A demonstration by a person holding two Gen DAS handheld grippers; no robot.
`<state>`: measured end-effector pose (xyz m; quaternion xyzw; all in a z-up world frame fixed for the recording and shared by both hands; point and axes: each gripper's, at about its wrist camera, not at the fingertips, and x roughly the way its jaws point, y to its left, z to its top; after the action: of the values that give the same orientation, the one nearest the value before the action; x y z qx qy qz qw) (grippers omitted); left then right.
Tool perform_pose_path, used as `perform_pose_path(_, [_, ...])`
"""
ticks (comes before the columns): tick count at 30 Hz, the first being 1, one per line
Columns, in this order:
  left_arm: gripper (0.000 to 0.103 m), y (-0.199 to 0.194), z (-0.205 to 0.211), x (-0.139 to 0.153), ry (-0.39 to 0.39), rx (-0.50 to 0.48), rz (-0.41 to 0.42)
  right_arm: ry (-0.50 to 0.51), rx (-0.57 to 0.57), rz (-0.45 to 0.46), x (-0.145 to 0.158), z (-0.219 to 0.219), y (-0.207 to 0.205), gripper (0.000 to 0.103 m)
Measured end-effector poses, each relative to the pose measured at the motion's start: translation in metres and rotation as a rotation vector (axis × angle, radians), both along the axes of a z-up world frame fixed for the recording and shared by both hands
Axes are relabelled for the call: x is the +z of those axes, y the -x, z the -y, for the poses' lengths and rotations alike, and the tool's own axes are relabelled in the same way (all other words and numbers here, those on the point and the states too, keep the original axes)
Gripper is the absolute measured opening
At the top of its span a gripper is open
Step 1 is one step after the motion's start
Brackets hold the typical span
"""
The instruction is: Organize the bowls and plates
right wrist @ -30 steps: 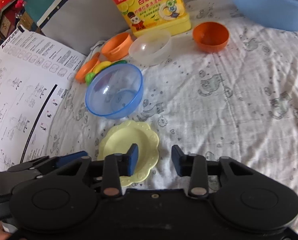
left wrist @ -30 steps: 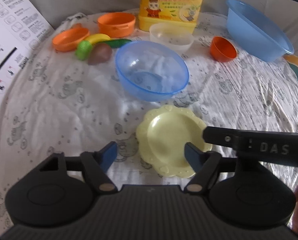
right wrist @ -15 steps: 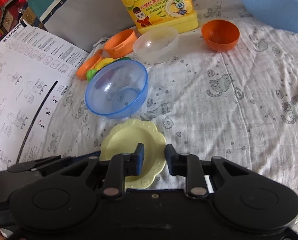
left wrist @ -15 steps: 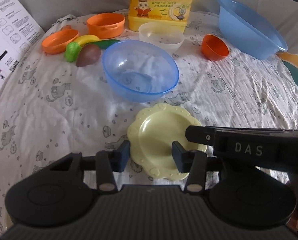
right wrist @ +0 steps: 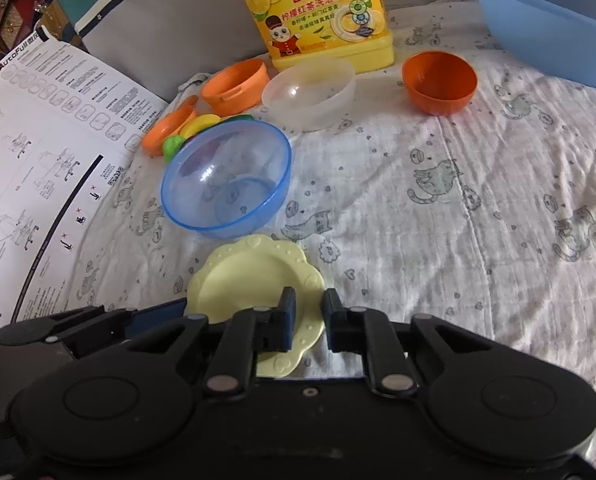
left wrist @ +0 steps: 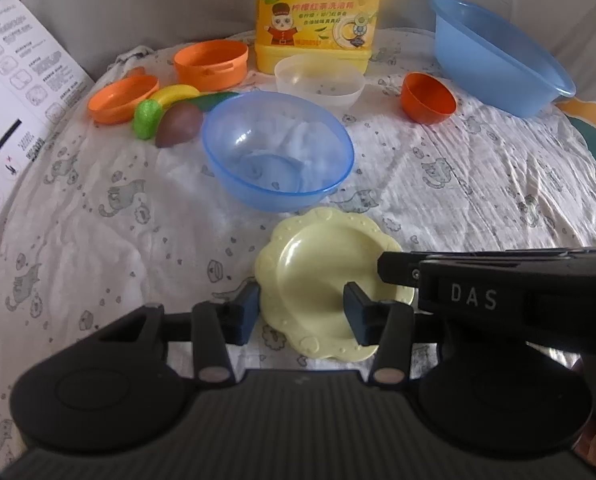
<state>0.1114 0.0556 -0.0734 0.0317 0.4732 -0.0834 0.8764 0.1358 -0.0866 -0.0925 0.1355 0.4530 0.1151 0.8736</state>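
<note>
- Both claws are down at the yellow plate [left wrist: 318,264], which lies flat on the cat-print cloth [right wrist: 478,208] at the near edge, right under my cameras.
- Left claw [left wrist: 302,312]: half spread. One finger sits just outside the plate's left rim and the other hangs over the plate's middle. I don't see the pads pressing on anything.
- Right claw [right wrist: 310,320]: jaws closing and almost together, with the plate's right rim in the gap. A sliver of cloth shows between pad and rim, so no pinch yet.
- Room to move: there's a big bare stretch of cloth to the right of the plate, and a smaller bare patch to the left before the paper sheet [right wrist: 37,168]. Straight ahead is tight, since the blue bowl [left wrist: 277,160] sits just behind the plate's far rim.
- The far edge is crowded. The yellow bottle [right wrist: 314,12] is in the middle, with the clear bowl [right wrist: 310,92] right in front of it. The blue basin [left wrist: 498,64] is tipped up at the far right.
- Writing: "DAS" shows on the right claw's body in the left view. The sheet's corner says "AutoFull". The bottle label has "127克" and "白猫" over a cartoon cat.
- Count: 1 plate, 1 blue bowl, 1 clear bowl, 1 small orange bowl [left wrist: 428,98], 1 basin, 1 orange pot [left wrist: 211,64] and 1 shallow orange dish [left wrist: 121,98].
- There are also 4 toy foods [left wrist: 169,116] bunched between the dish and the blue bowl.
</note>
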Motion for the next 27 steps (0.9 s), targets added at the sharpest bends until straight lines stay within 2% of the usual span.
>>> perform_pose_path(7, [0.044, 0.008, 0.006, 0.011, -0.001, -0.007, 0.006, -0.016, -0.019, -0.008, 0.009, 0.01, 0.011, 0.015])
perform_pose_path(16, [0.044, 0.025, 0.008, 0.037, 0.024, -0.011, 0.047, -0.007, -0.033, 0.016, 0.039, 0.014, 0.032, 0.015])
perform_pose_path(27, [0.044, 0.067, -0.033, 0.071, 0.047, 0.027, 0.083, -0.012, 0.025, 0.035, 0.07, -0.023, 0.064, 0.015])
